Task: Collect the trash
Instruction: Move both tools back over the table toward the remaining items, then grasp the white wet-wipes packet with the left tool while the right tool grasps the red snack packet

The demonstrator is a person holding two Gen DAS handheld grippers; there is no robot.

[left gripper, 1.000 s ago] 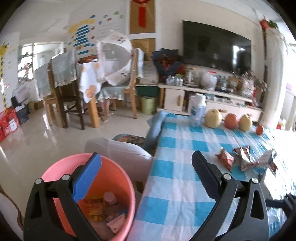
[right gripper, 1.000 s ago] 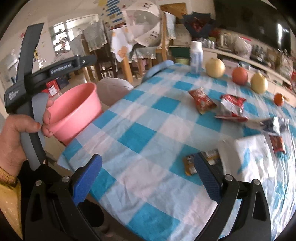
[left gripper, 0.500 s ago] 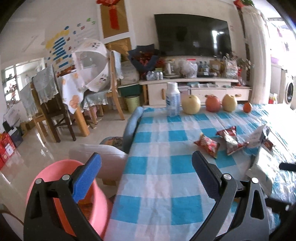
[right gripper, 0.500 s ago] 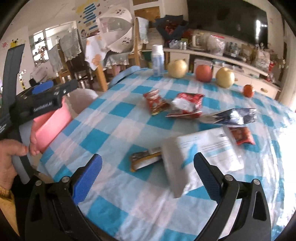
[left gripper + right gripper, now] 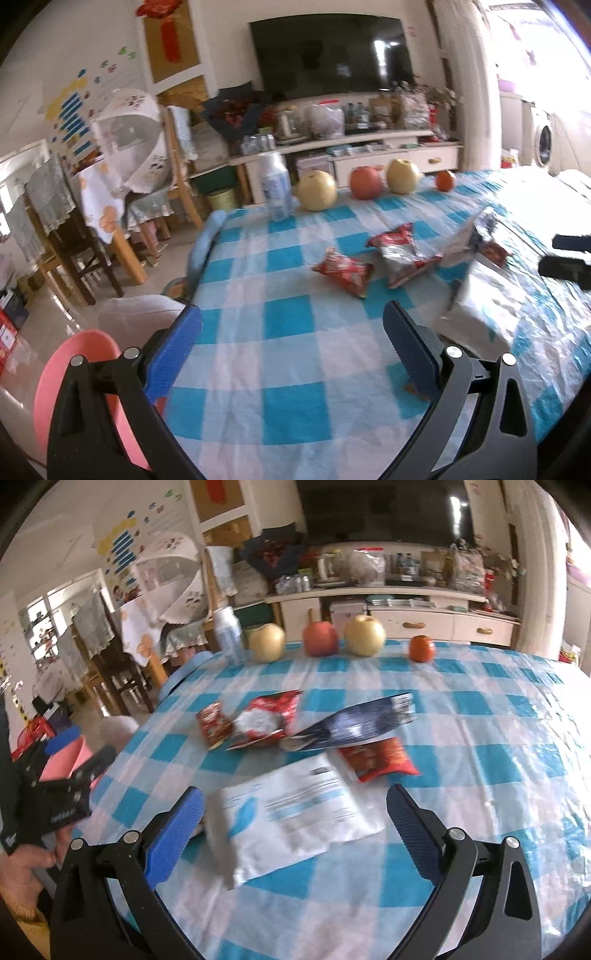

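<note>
Several snack wrappers lie on the blue checked tablecloth [image 5: 480, 716]: a small red packet [image 5: 212, 725], a red and white packet [image 5: 264, 720], a dark foil bag [image 5: 354, 727], another red packet [image 5: 376, 762] and a large white plastic bag [image 5: 291, 812]. My right gripper [image 5: 295, 834] is open and empty, just above the white bag. My left gripper [image 5: 291, 350] is open and empty over the table's near left part, with the red packet [image 5: 343, 271] ahead. The pink bin [image 5: 74, 384] sits below the table edge at lower left.
A white bottle [image 5: 229, 635], three large fruits [image 5: 321, 638] and a small orange [image 5: 421, 648] stand along the far table edge. A padded stool [image 5: 140, 321] is beside the bin. Chairs, a covered table and a TV cabinet lie beyond.
Both grippers have swung right, from over the pink bin and table edge to over the table. The right gripper has closed in on the white bag.
</note>
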